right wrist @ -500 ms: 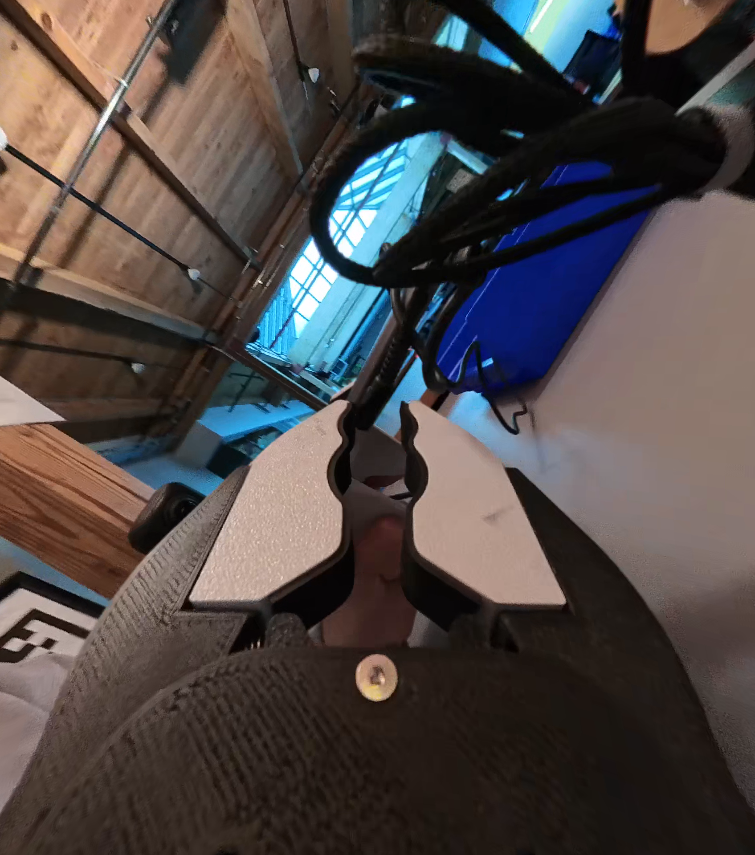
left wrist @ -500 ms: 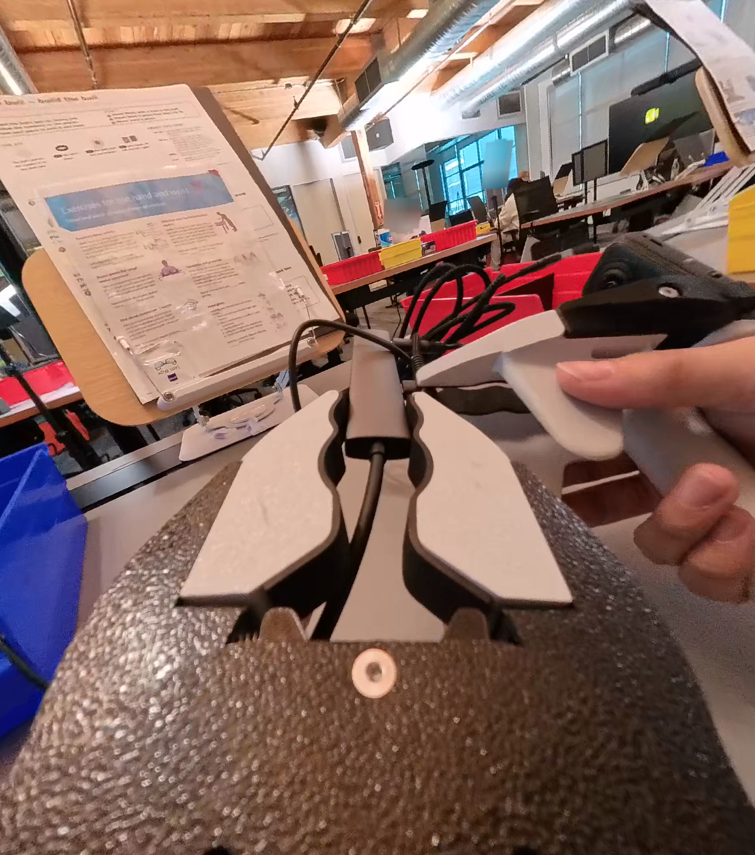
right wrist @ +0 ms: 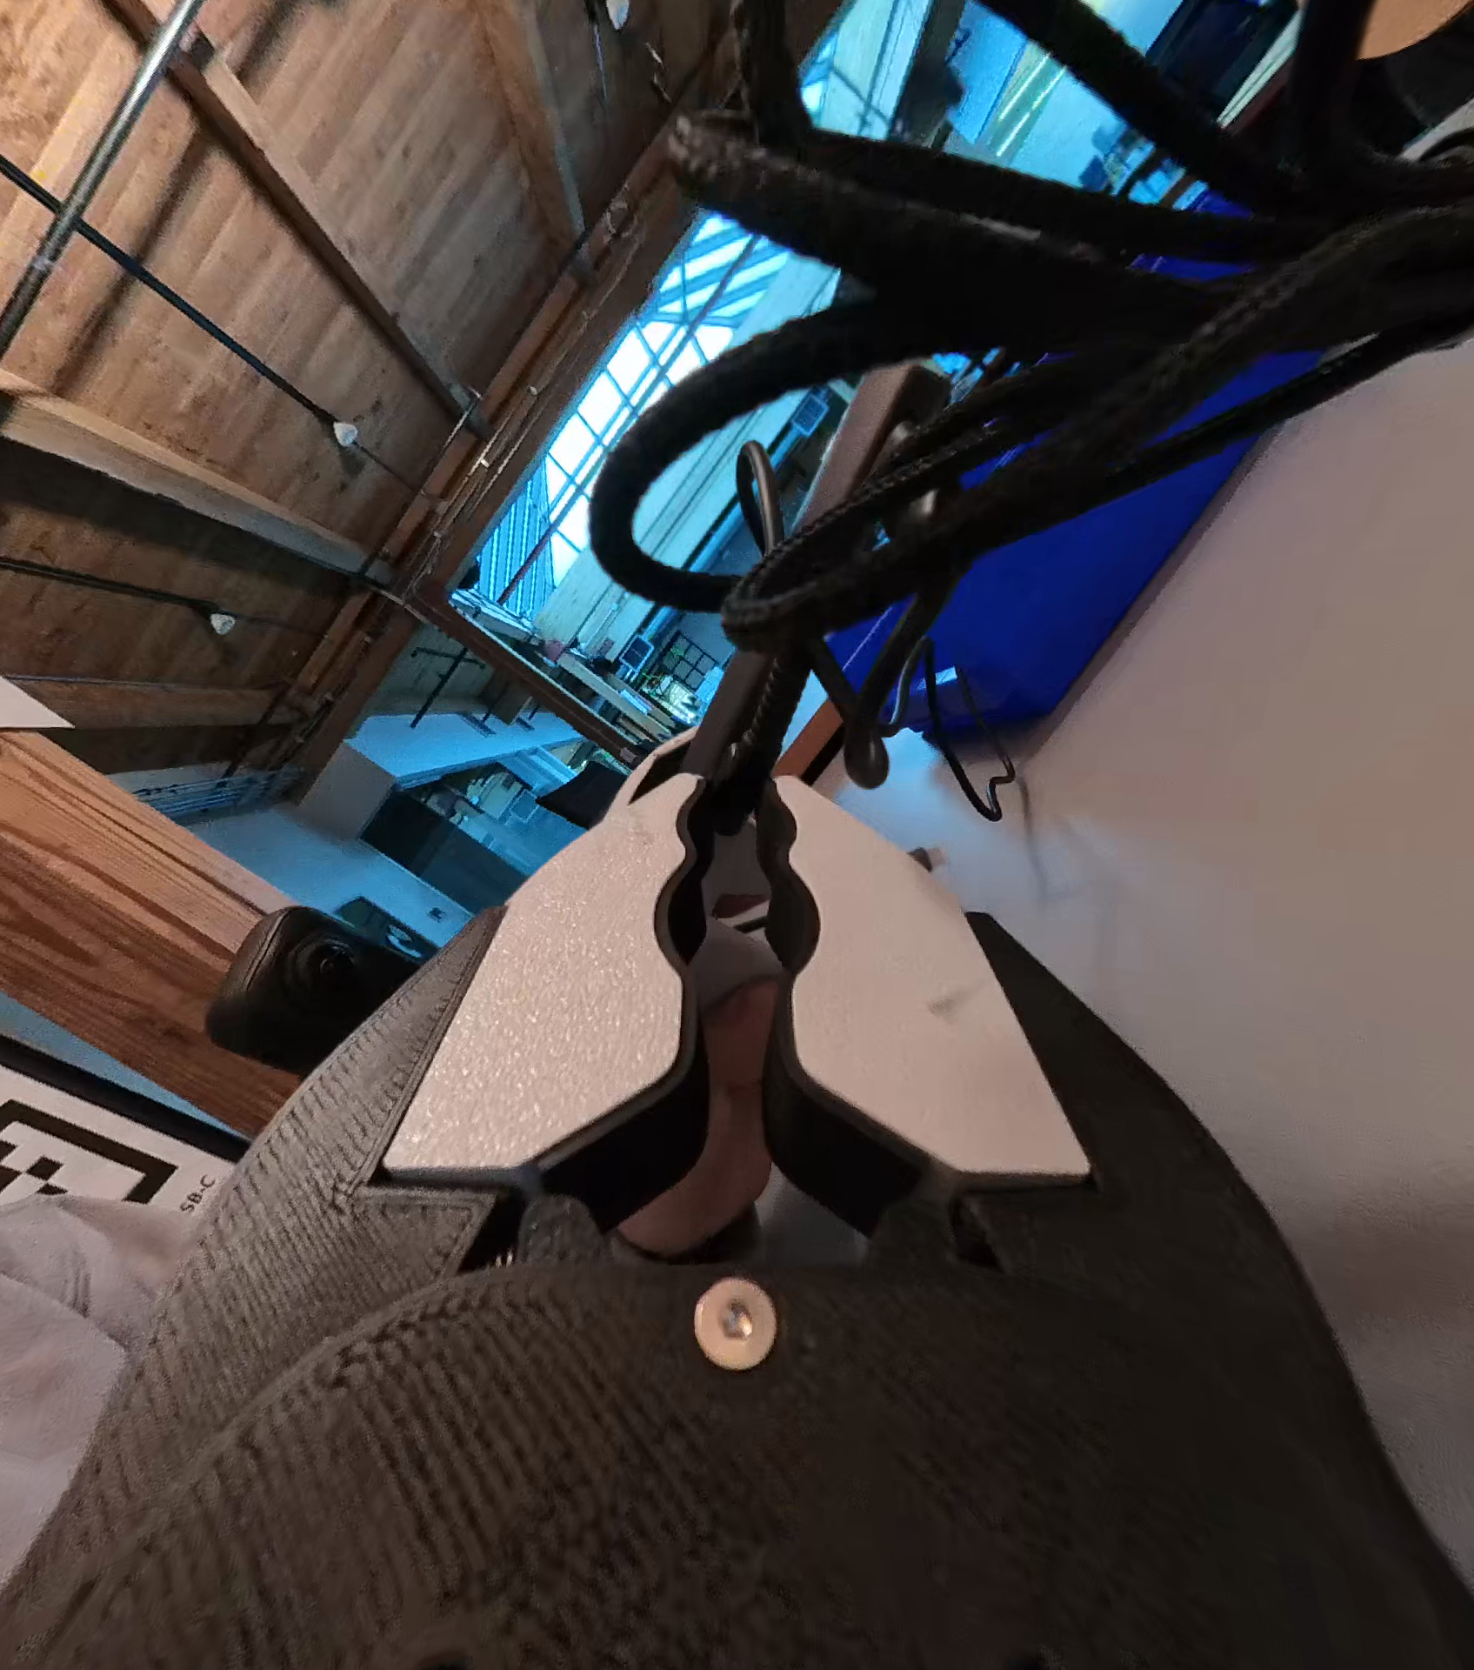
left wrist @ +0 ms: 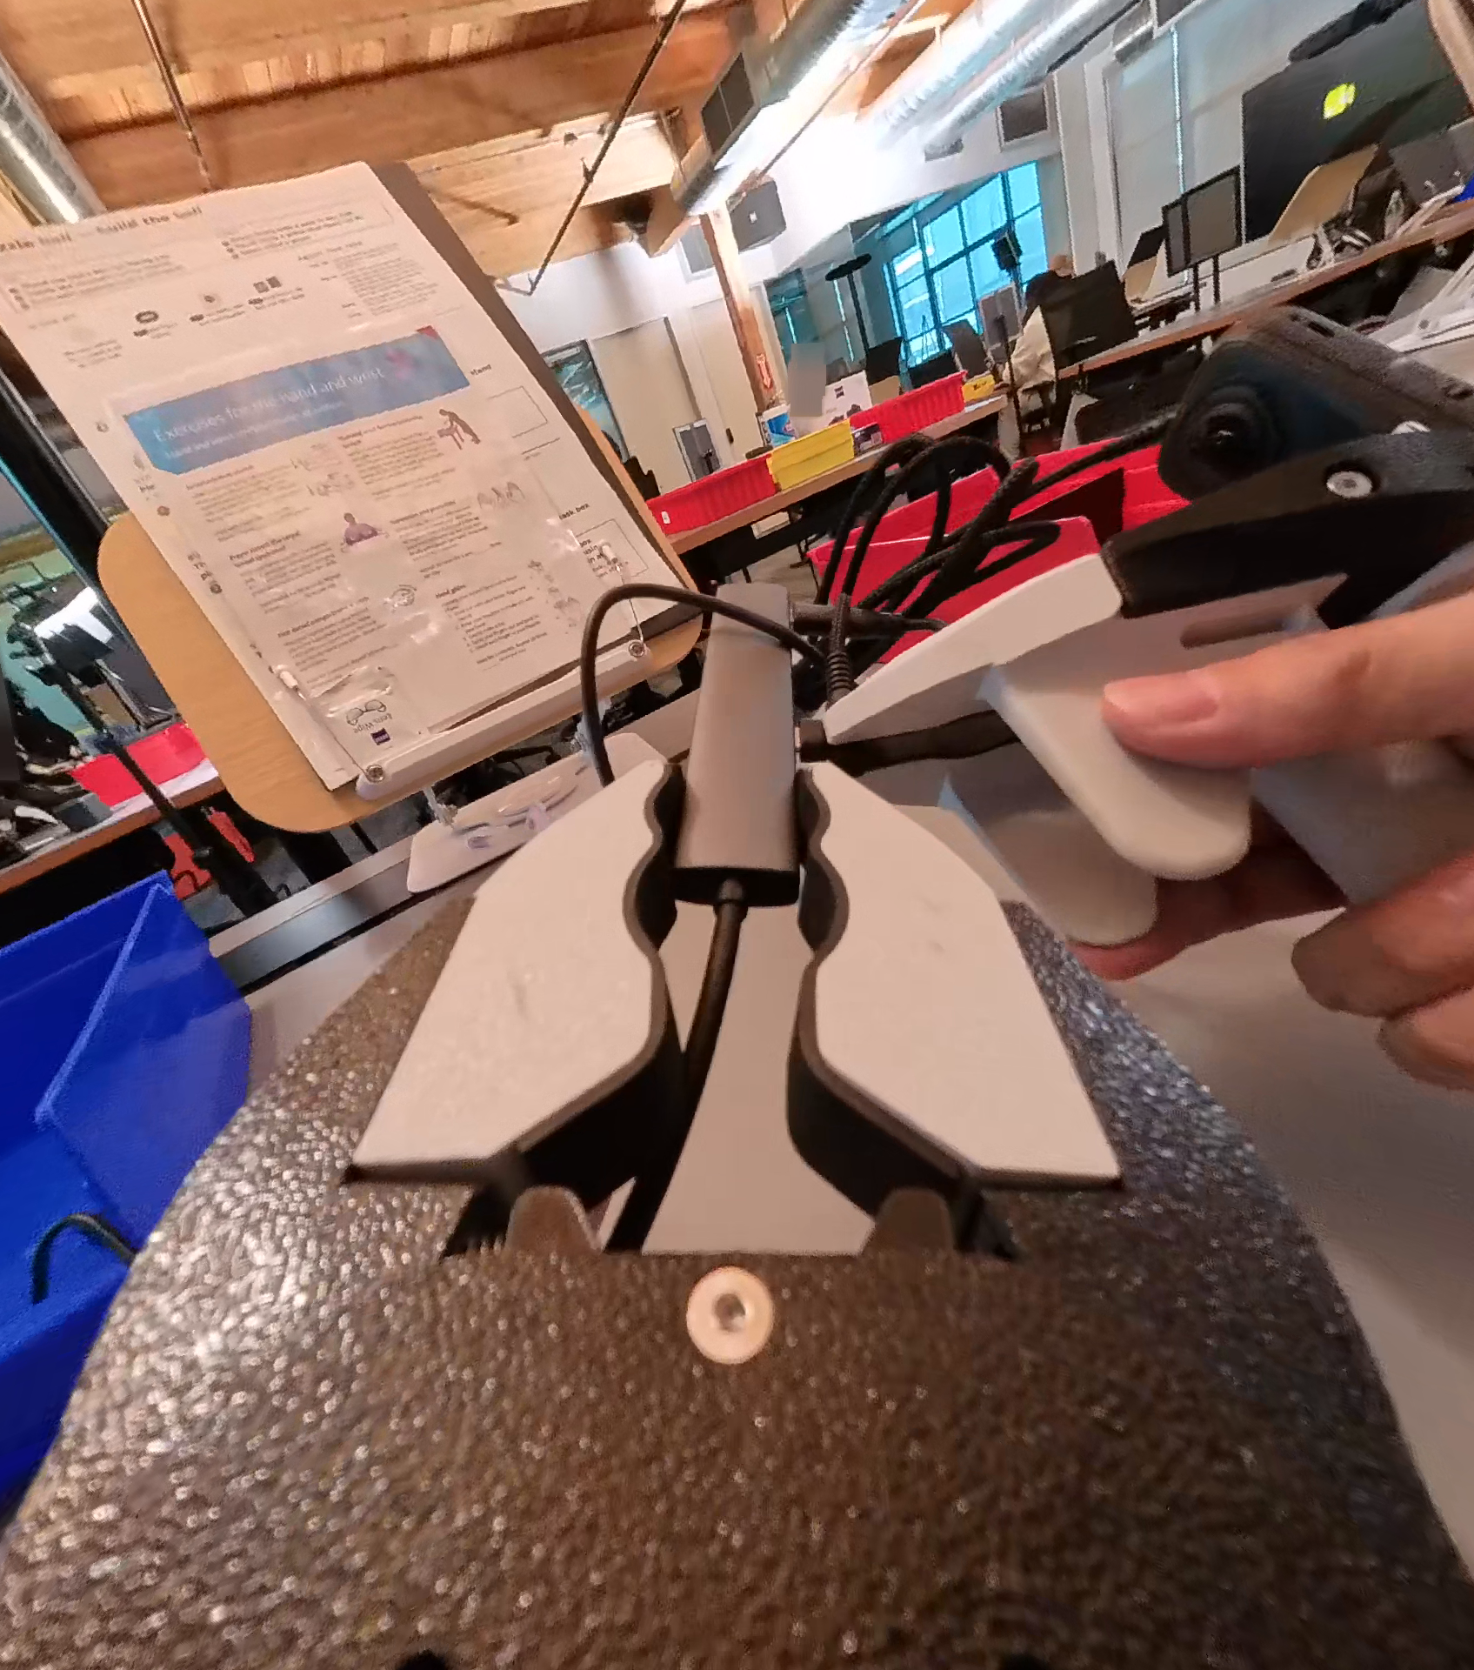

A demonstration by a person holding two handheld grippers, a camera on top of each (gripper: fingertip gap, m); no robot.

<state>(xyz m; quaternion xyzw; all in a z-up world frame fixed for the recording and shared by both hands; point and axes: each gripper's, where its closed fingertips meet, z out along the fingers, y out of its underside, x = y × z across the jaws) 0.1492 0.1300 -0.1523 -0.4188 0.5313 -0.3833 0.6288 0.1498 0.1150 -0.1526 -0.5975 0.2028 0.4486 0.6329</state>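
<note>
Blue plastic bin (left wrist: pixel 37 1130) sits far left on my left wrist view, a thin black wire hooked inside it. Right of it, a wooden easel board with laminated printed sheets (left wrist: pixel 308 506) stands on the grey tabletop (left wrist: pixel 1392 1265). My left gripper (left wrist: pixel 737 813) is clamped on a slim dark grey metal adapter block (left wrist: pixel 742 732); its thin black cable (left wrist: pixel 706 985) runs back between the fingers, which sit only as far apart as the block is wide. Further right, my right gripper (left wrist: pixel 814 732) comes in side-on, a hand (left wrist: pixel 1392 840) wrapped round its white handle, tips at the adapter's right edge. Red plastic bins (left wrist: pixel 986 533) sit behind.

On the right wrist view the right gripper (right wrist: pixel 737 795) is nearly closed, pinching a black braided cable's connector end (right wrist: pixel 737 723); the coiled braided bundle (right wrist: pixel 1031 298) hangs just ahead. The blue bin (right wrist: pixel 1076 587) lies beyond it.
</note>
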